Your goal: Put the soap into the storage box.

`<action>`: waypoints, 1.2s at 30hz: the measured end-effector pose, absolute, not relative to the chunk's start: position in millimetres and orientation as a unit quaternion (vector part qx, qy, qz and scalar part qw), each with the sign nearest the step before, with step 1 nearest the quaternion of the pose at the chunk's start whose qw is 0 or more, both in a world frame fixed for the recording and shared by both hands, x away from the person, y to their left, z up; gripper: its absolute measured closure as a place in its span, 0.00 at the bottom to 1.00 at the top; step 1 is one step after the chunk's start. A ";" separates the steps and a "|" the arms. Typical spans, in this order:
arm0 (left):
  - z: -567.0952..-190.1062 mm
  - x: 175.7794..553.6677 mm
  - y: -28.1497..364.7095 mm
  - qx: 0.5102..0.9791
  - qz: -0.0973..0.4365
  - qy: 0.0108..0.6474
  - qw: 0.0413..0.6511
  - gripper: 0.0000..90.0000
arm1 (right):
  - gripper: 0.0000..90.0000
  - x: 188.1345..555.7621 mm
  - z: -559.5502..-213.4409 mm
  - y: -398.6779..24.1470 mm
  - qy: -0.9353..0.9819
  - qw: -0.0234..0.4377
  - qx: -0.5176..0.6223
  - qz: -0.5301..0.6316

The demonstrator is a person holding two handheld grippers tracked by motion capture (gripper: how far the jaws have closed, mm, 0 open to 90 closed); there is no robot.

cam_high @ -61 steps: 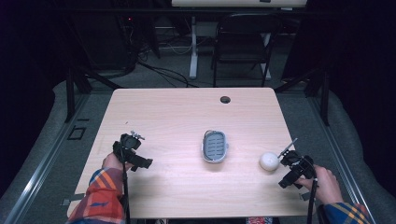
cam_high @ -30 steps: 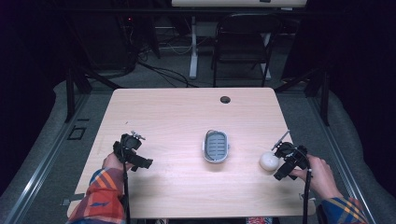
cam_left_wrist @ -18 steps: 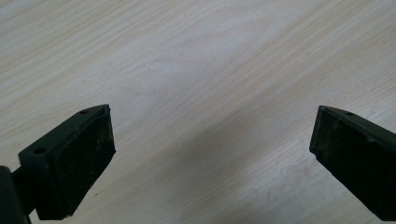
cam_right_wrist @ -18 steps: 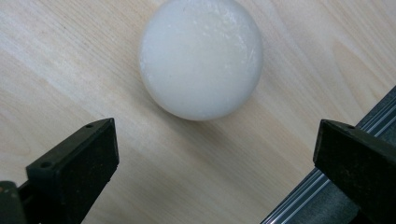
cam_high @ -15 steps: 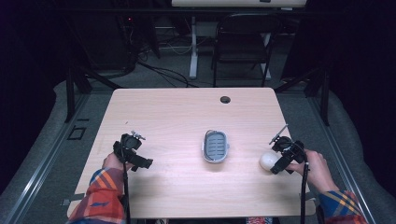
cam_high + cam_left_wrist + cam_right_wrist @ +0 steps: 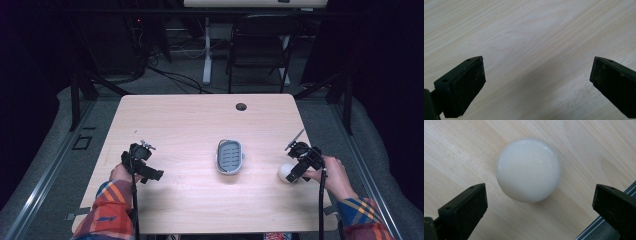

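Fingers now flank white ball — spread.

No legible text or markings

White ball, smooth, matte, round, sits on the table near its right edge, right of the grey dish, not touching it. Right gripper's jaws wide, either side, no contact.

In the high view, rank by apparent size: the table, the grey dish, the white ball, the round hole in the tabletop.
1. table
2. grey dish
3. white ball, partly hidden by the right claw
4. round hole, smallest
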State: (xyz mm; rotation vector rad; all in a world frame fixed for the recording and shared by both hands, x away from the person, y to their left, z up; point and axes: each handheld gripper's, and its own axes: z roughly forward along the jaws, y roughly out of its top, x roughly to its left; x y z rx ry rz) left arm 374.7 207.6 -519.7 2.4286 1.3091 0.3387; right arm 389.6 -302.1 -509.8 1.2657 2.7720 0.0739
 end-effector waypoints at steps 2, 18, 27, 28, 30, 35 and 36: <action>-519.7 374.7 207.6 0.859 0.120 0.463 0.180 0.00 | 0.00 386.2 -517.2 -300.7 0.893 0.056 0.442 0.068; -519.6 374.7 207.5 0.860 0.119 0.463 0.179 0.00 | 0.00 402.4 -520.4 -286.1 0.907 0.047 0.417 0.032; -519.6 374.7 207.4 0.860 0.118 0.464 0.179 0.00 | 0.00 404.8 -527.9 -282.1 0.905 0.043 0.421 0.035; -519.4 374.7 207.4 0.861 0.117 0.463 0.178 0.00 | 0.00 406.6 -526.0 -281.5 0.911 0.033 0.412 0.018; -519.6 374.7 207.4 0.860 0.118 0.464 0.178 0.00 | 0.01 408.5 -526.0 -281.2 0.915 0.033 0.401 0.007; -519.8 374.8 207.4 0.860 0.117 0.463 0.178 0.00 | 0.04 408.9 -530.2 -279.1 0.914 0.029 0.404 0.010; -519.8 374.8 207.5 0.860 0.117 0.463 0.179 0.00 | 0.05 409.5 -529.9 -278.9 0.915 0.029 0.401 0.004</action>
